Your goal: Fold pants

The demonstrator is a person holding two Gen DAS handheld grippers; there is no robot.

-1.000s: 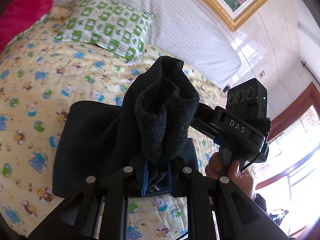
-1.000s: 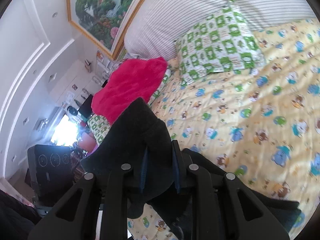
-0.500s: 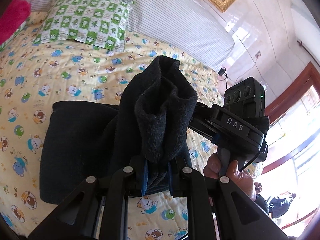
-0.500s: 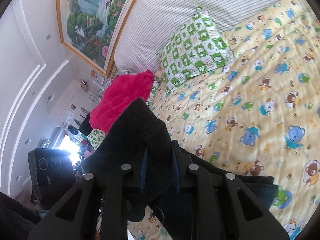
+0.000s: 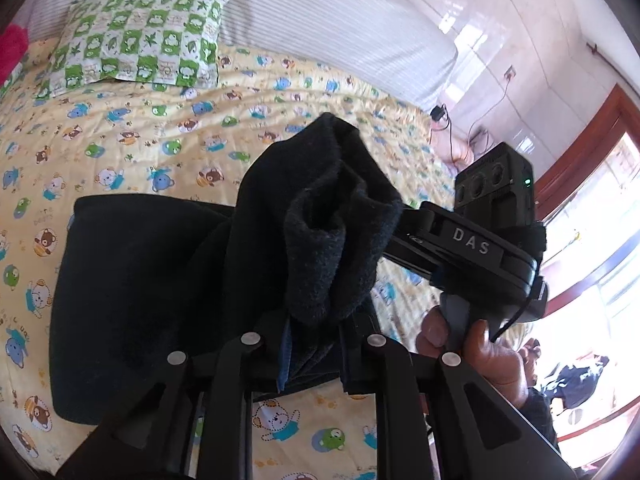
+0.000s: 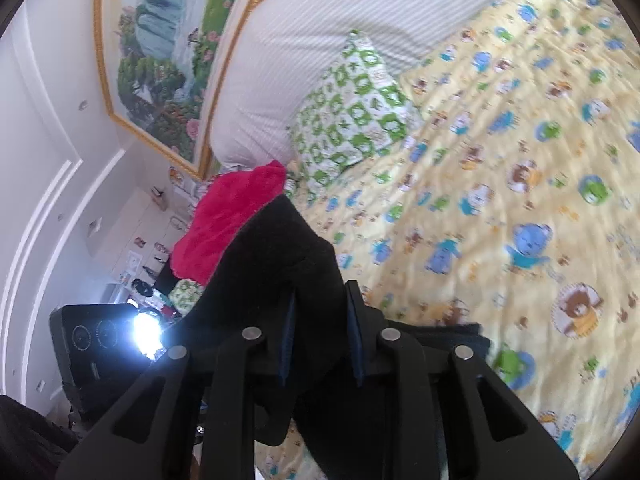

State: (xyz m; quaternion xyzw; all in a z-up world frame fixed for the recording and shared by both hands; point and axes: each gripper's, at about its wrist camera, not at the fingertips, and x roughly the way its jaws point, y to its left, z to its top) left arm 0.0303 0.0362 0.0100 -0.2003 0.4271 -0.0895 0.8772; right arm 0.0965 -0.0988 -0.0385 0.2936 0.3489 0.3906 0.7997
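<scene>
A bed (image 5: 120,128) filled both views, its yellow sheet printed with bears, a striped headboard (image 5: 320,12) at its far edge and a gilt-framed painting (image 6: 160,60) on the wall above.

The left gripper (image 5: 312,344) had its blue-padded jaws closed on a bunched fold of the dark pants (image 5: 132,288). The jaws had just been easing apart a little, though the cloth between them was still pressed. From the jaws the fabric rose in a thick fuzzy hump, then fell away to the left into a broad flat panel that lay on the sheet. Just right of the hump was the right gripper's body, marked DAS, with the person's hand (image 5: 476,344) round its handle.

The right gripper (image 6: 320,332) likewise gripped the pants (image 6: 280,264) between its pads; its jaws too had just been opening slightly, with cloth still filling the gap. The fabric stood up above the fingers in a dark peak, and more of it hung below and spread to the right, onto the sheet. To the left of that gripper sat the black housing of the left one (a bright glare hid part of it).

Farther out, a green-checked pillow (image 5: 136,48) rested against the headboard, and a red cloth (image 6: 232,224) lay beside it at the bed's edge.
</scene>
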